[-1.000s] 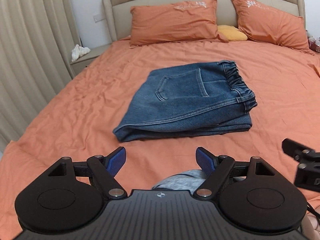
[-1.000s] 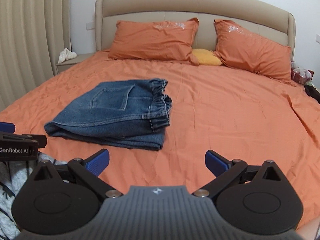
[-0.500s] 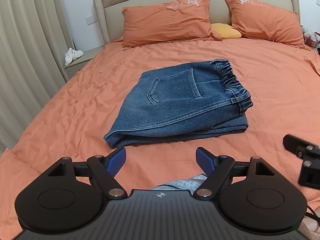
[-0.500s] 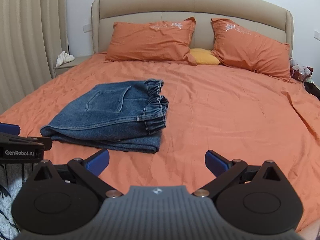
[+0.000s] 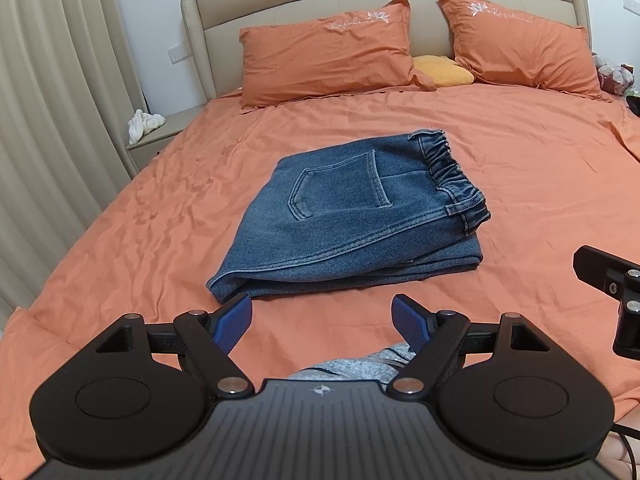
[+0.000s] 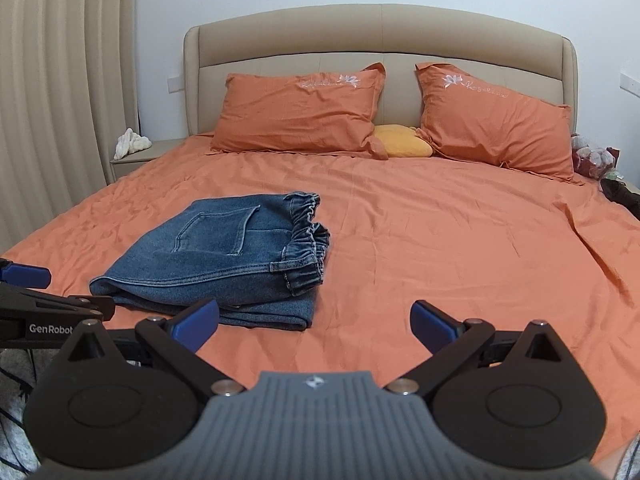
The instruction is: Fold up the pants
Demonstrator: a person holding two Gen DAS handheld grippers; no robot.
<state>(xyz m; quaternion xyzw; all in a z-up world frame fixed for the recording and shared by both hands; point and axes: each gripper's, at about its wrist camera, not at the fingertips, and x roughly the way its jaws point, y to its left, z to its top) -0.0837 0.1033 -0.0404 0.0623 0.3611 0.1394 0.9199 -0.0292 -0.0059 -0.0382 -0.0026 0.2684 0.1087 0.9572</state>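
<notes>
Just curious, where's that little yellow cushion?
The yellow cushion sits at the headboard, wedged between the two orange pillows, in both views.

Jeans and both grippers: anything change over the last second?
Both cameras drew back and rose a little: in the right wrist view the folded jeans sit smaller and more wall shows above the headboard. Nothing was grasped or released. The left gripper and right gripper stayed open and empty; the jeans kept their fold and spot on the orange sheet.
</notes>
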